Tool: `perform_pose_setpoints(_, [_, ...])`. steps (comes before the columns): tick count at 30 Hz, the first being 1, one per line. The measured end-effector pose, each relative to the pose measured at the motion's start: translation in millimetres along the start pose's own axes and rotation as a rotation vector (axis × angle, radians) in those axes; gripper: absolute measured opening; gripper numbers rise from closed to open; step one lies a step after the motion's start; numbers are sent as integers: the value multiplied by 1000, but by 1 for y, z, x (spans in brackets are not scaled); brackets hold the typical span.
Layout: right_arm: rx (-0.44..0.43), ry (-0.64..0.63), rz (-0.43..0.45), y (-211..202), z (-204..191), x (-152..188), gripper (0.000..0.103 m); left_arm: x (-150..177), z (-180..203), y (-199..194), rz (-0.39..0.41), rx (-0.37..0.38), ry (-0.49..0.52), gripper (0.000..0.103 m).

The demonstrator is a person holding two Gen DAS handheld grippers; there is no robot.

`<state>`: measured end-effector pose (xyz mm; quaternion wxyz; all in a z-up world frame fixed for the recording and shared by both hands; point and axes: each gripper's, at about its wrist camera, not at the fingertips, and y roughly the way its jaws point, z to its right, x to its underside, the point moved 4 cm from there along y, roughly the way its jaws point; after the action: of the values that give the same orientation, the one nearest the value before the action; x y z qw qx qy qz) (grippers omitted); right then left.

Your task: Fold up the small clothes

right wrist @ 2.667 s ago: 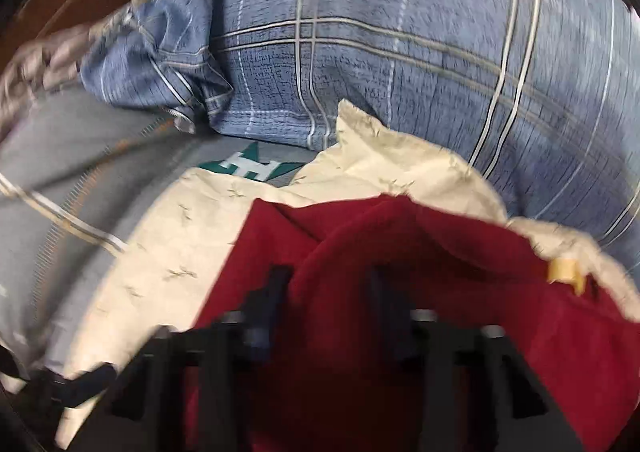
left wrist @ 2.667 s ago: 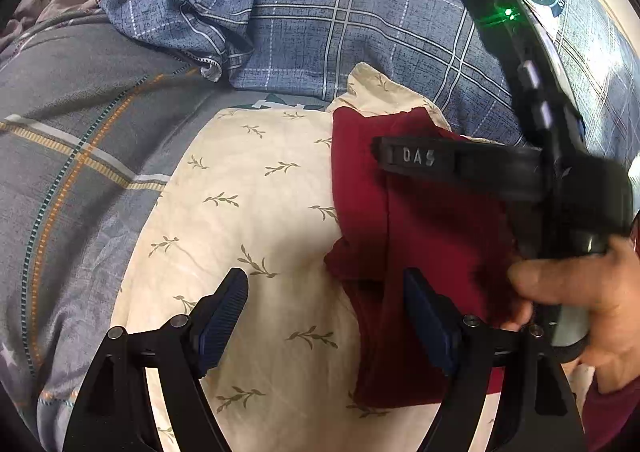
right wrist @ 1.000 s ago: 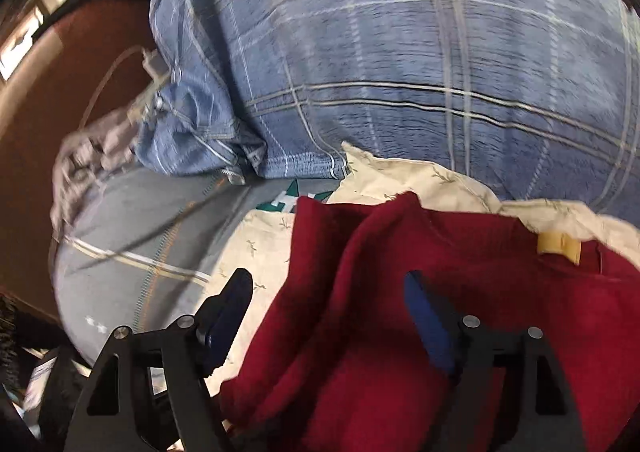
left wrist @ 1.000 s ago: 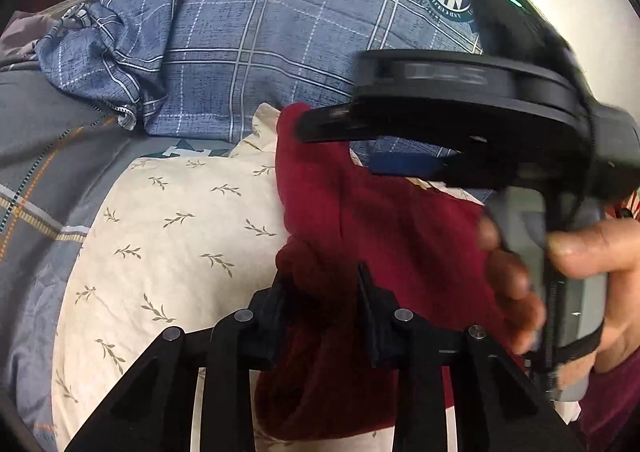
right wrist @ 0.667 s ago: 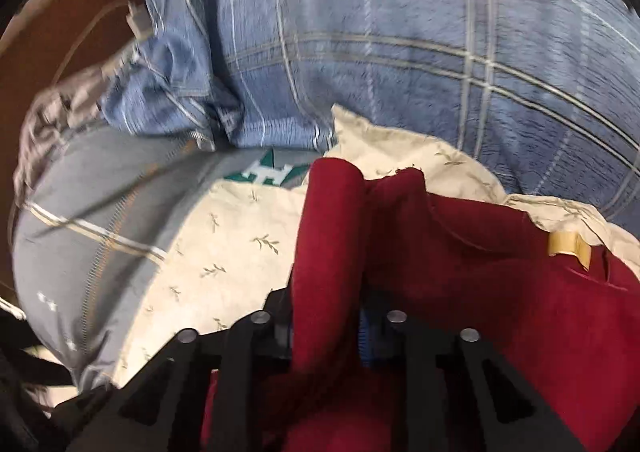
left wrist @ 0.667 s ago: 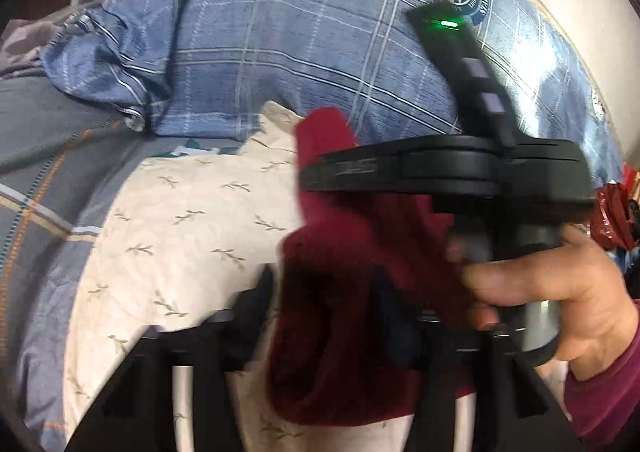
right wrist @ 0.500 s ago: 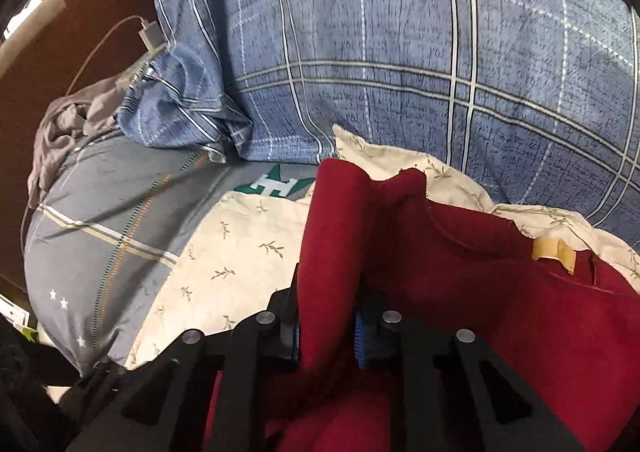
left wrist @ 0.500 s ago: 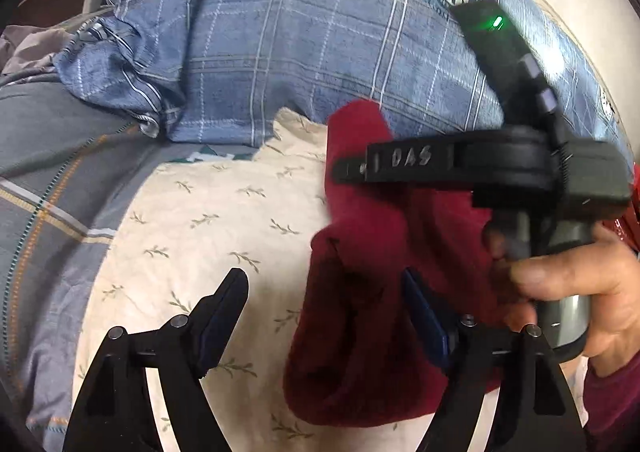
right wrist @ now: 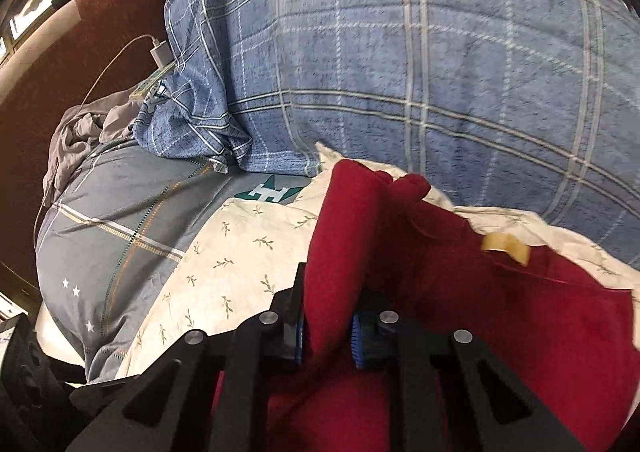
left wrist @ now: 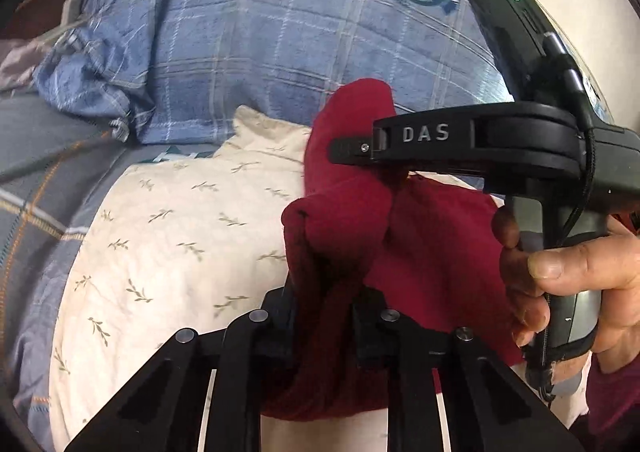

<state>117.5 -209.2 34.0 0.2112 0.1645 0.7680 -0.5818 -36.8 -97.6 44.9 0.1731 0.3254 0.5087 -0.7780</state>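
Nearest the left wrist camera: left tool, jaws just closed, pinching a raised fold of the dark red garment; pads buried in cloth. Garment lies on a cream leaf-print pillow on the bed. Just right, a hand holds the right tool, likewise clamped on a red fold, blue pads partly showing. Yellow tag near the collar. Far: blue plaid quilt; its emblem blurred.

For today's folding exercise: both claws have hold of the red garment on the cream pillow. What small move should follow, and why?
Probably carry the pinched edge across to the right. Both the left claw and right claw grip one raised fold of the red garment, whose rest lies flat on the cream pillow.
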Motion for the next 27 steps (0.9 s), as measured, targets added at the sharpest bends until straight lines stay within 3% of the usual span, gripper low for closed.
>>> perform_pose_setpoints(5, [40, -19, 13, -30, 15, 3, 15, 0, 36, -11, -13, 8, 57, 17])
perform_pose_setpoints(15, [135, 47, 42, -90, 89, 23, 15, -6, 120, -4, -61, 113, 134, 17])
perform_pose_setpoints(27, [182, 129, 27, -116, 162, 54, 15, 5, 194, 20, -120, 127, 221, 16])
